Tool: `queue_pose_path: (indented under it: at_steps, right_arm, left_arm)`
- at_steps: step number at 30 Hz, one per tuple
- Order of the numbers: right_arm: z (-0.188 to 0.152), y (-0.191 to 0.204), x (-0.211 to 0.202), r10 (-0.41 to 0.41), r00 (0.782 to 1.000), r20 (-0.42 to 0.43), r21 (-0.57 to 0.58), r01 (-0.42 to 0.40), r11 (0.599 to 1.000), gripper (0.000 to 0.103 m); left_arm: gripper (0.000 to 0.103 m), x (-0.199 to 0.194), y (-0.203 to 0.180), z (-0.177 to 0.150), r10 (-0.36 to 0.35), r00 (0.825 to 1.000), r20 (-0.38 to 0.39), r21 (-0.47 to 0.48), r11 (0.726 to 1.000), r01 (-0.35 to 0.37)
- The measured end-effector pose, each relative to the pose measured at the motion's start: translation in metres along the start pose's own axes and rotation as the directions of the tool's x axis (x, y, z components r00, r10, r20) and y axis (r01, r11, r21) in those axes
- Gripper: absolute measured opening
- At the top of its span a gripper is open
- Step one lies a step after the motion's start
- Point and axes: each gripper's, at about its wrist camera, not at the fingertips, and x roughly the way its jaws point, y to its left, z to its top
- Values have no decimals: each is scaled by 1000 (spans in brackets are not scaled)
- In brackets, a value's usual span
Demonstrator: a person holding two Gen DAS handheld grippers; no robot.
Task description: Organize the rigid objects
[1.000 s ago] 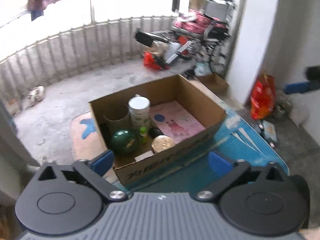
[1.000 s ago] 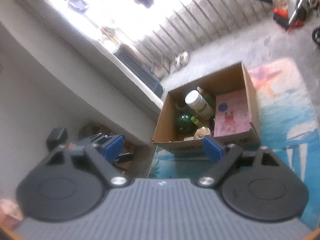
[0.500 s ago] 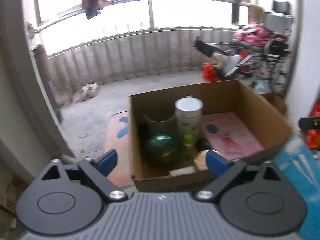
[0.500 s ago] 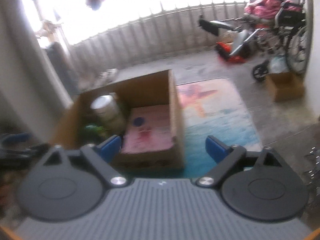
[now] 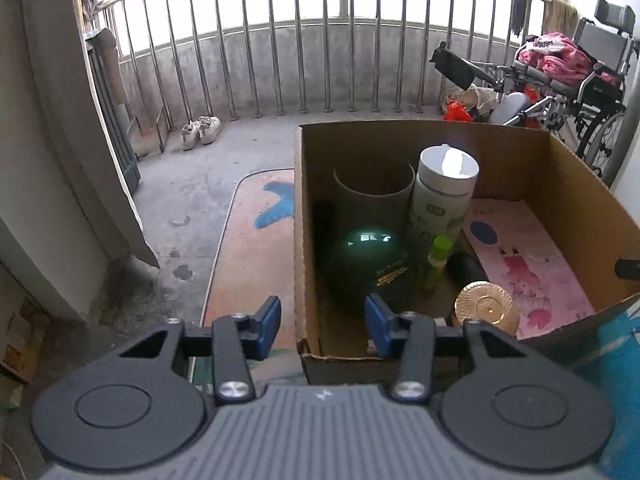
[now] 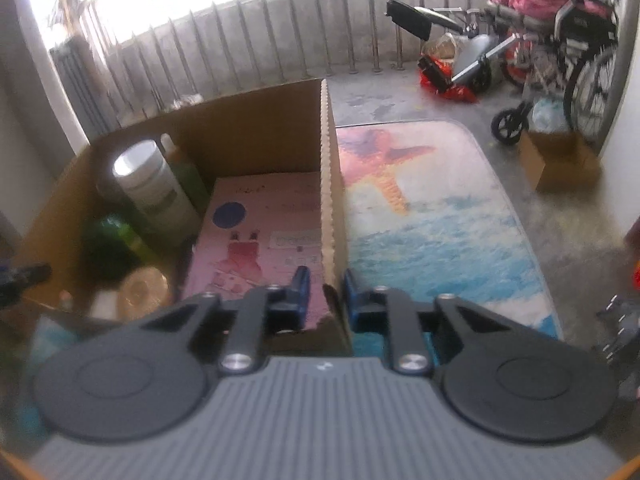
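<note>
The left gripper point(image 5: 322, 330) is set astride the left wall of the cardboard box point(image 5: 580, 216) at its near left corner, one finger outside and one inside. Its jaws are closing, and a gap is still seen between the pads and the wall. The right gripper point(image 6: 324, 294) is clamped on the right wall of the same box point(image 6: 329, 168) near its near right corner, both pads pressed against the corrugated edge.

The box is placed on a printed mat point(image 6: 432, 216) on the concrete floor. Along its left side the following are contained: a dark green ball point(image 5: 370, 268), an open cardboard tube point(image 5: 374, 196) behind it, a tall white canister point(image 5: 442, 192), a small bottle with a green cap point(image 5: 436, 260), a black cylinder point(image 5: 466, 266) and a round gold lid point(image 5: 486, 308). The right part of the box floor is covered by a flat pink packet point(image 5: 528, 264). A further bottle point(image 6: 182, 168) is seen behind the canister, at the far wall.

A smaller cardboard box point(image 6: 558, 162) is located on the floor beyond the mat's right edge, beside a wheelchair point(image 6: 560, 40).
</note>
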Motion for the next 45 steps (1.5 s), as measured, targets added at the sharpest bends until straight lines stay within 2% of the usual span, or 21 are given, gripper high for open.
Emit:
queue_pose_path:
  at_steps: [7,14,19,24,35,45]
  right_arm:
    - [-3,-2,-13,7,1000,-11,-22,-7,1000,14]
    - [-7,-3,-24,18,1000,-19,-28,-19,999,14]
    - [-3,-3,-23,23,999,-32,-72,-26,997,14]
    - [1,-14,-19,86,995,-59,-68,-90,994,14]
    - [6,-14,-18,100,992,-81,-171,-113,979,15]
    - [8,-26,-17,125,989,-74,-152,-135,979,15]
  left_arm:
    - [45,-6,4,-2,-28,999,-17,0,1000,28]
    - [45,-17,6,-4,-39,999,1,0,999,39]
    - [43,-22,2,-4,-38,999,6,12,999,37]
    - [43,-24,-1,-2,-42,999,-6,17,999,42]
    - [43,-26,4,-2,-89,995,-47,-25,996,88]
    - [44,-31,-2,-6,-90,994,-59,-22,996,89]
